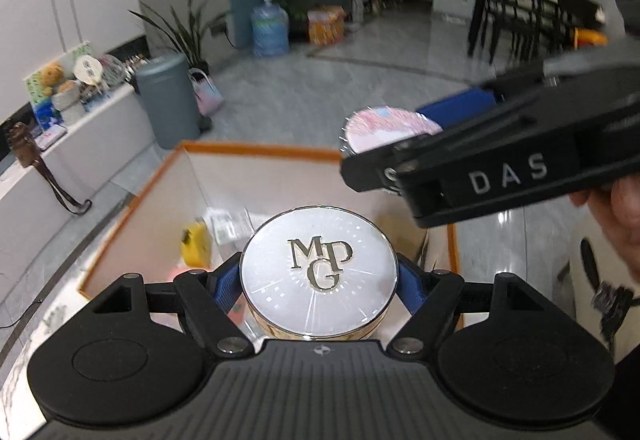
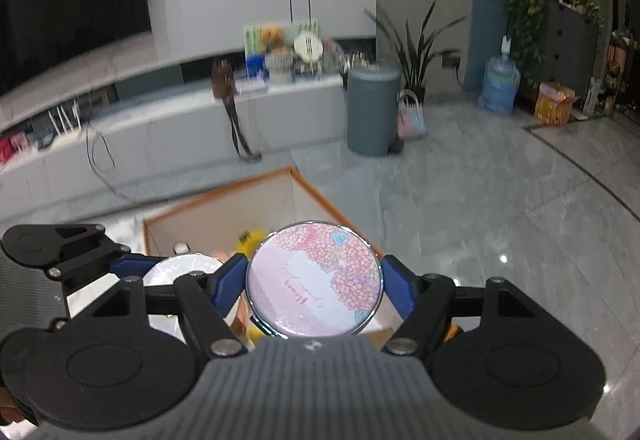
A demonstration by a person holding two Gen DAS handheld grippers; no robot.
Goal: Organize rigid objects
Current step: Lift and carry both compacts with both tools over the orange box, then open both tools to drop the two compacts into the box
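My left gripper (image 1: 319, 280) is shut on a round silver-and-gold compact (image 1: 319, 271) lettered "MPG", held above an open orange-rimmed box (image 1: 256, 151). My right gripper (image 2: 314, 282) is shut on a round pink floral mirror (image 2: 314, 278), also held over the box (image 2: 224, 195). In the left wrist view the right gripper (image 1: 500, 167) and the pink mirror (image 1: 390, 127) sit to the upper right. In the right wrist view the left gripper (image 2: 64, 252) and its compact (image 2: 180, 268) sit at the left. Inside the box lies a yellow object (image 1: 195, 244) and a packet.
A grey bin (image 2: 373, 109) and a small pink bag (image 2: 411, 117) stand on the marble floor beyond the box. A long white bench (image 2: 180, 119) with clutter runs along the wall. A water jug (image 2: 500, 85), plants and dark chairs (image 1: 520, 11) stand farther off.
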